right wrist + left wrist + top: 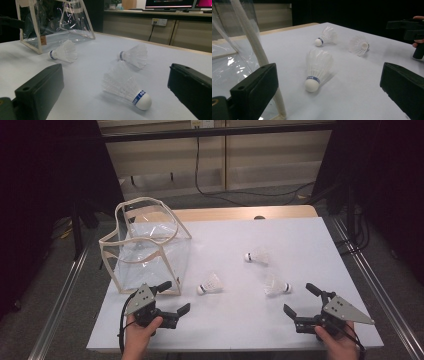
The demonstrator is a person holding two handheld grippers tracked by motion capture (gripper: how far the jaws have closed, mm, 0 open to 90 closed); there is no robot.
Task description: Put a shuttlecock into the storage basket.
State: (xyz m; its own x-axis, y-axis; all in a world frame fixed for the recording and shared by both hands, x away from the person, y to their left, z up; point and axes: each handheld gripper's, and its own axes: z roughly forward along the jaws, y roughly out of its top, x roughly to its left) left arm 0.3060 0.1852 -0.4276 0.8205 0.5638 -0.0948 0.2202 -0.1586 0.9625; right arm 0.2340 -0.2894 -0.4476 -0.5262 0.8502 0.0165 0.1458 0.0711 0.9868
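Three white shuttlecocks lie on the white table (pixel 235 325). The left shuttlecock (pixel 210 284) (pixel 317 67) (pixel 62 52) rests near a clear bag with cream trim (pixel 145 245) (pixel 234 50) (pixel 55 22). The far shuttlecock (pixel 257 255) (pixel 325 36) (pixel 133 55) lies mid-table. The right shuttlecock (pixel 276 286) (pixel 359 45) (pixel 125 85) is close to my right gripper. My left gripper (pixel 176 296) (pixel 328 80) is open just in front of the bag, facing the left shuttlecock. My right gripper (pixel 299 299) (pixel 116 75) is open too, with the right shuttlecock a little ahead of its jaws. Neither holds anything.
The bag stands upright with its mouth open at the table's left side. A wooden strip (pixel 240 213) edges the table's far side. Metal rails (pixel 62 290) run along both sides, with dark curtains and cables on the floor beyond.
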